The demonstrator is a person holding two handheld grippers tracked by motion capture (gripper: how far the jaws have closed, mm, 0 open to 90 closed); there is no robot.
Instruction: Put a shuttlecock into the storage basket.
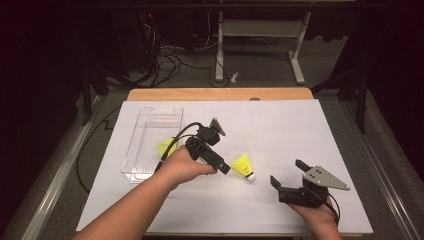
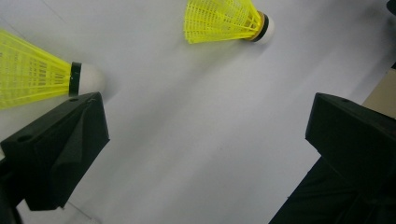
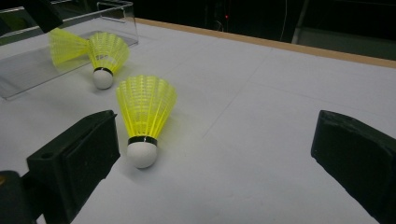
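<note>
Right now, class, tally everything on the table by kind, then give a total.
Yellow shuttlecocks: 3
Clear tray: 1
Grippers, the left gripper and the right gripper: 2
Total: 6

Black two-jaw grippers, blocky jaws, trailing black cables, grey three-cornered plate, bare forearms.
</note>
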